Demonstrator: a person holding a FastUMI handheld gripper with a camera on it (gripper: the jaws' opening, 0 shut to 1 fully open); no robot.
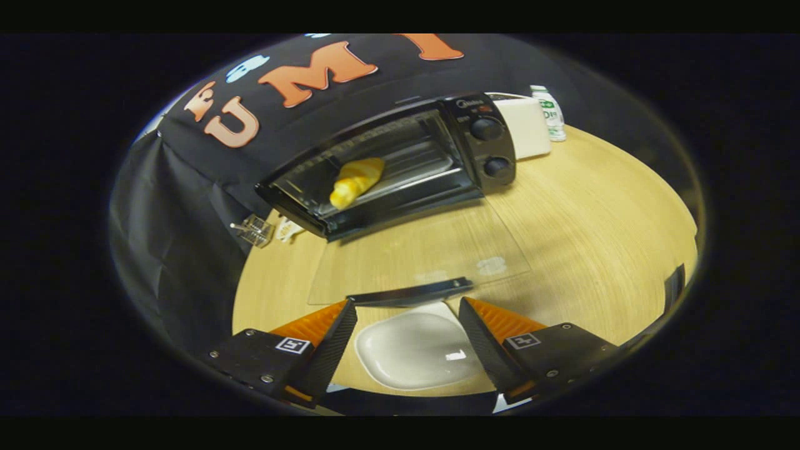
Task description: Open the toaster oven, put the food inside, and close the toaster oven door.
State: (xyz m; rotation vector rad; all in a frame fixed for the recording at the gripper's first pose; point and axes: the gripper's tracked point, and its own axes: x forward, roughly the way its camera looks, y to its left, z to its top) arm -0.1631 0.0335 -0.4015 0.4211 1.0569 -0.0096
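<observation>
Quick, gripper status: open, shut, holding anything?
Gripper: open, holding nothing; fingers spread either side of the white plate, just short of the open oven door's handle.

On the toaster oven (pixel 400 165), at the top of its control panel above the two knobs (pixel 486 129), there is a small pale brand word. It seems to read "Midea", but the letters are tiny and blurred, so I am not sure. The small print beside the knobs is too small to read. Behind the oven, on the table (pixel 594 206), stands a small white bottle (pixel 550 112) with a green label; its writing cannot be made out. Each finger of the gripper (pixel 406 312) carries a square black-and-white marker, a pattern and not letters.
</observation>
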